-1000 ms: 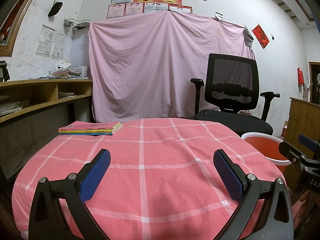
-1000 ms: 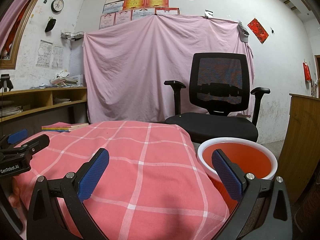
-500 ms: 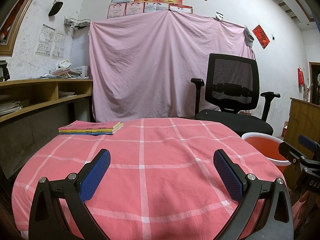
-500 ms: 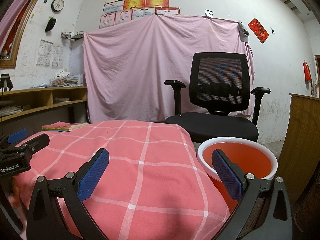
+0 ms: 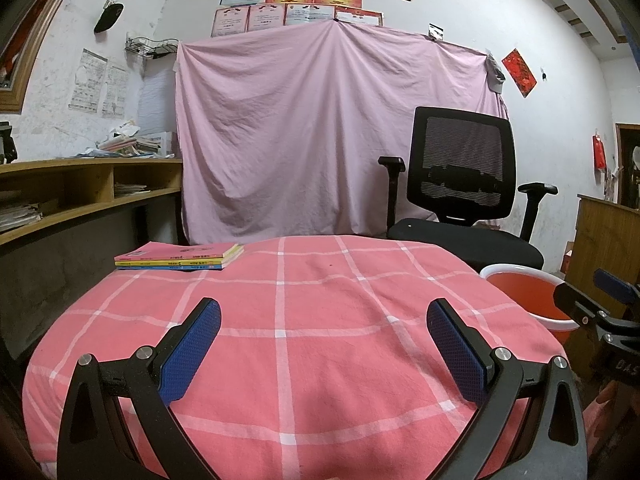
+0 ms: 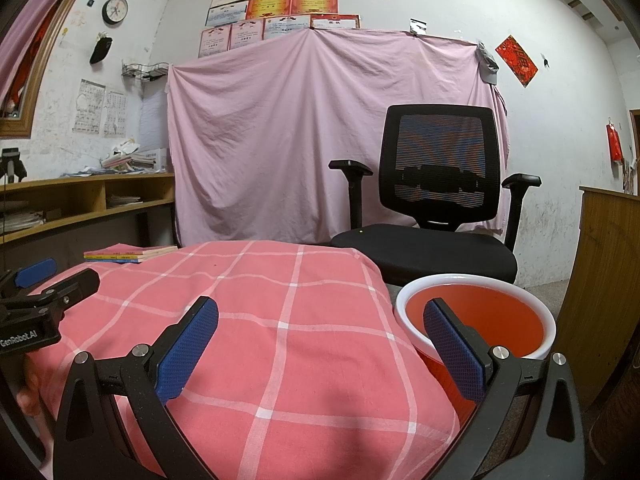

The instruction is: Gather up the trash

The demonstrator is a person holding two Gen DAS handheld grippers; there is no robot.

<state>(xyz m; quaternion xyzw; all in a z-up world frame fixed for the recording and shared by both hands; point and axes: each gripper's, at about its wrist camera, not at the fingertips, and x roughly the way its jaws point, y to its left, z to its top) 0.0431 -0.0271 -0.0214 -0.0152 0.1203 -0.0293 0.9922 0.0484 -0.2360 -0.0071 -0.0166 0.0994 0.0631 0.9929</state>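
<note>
Where tablecloth hides table, both left gripper and right gripper gape, released; bucket base unseen.

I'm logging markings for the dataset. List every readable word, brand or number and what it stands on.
"GenRobot.AI": on the left hand-held gripper, seen from the right wrist.
"DAS", cut off: on the right hand-held gripper, seen from the left wrist.
Certificates, wall sheets, book spines, clock: too small to read.

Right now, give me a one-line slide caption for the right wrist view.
Open right gripper hovers over the pink checked tablecloth, beside the empty red white-rimmed plastic bucket.
</note>
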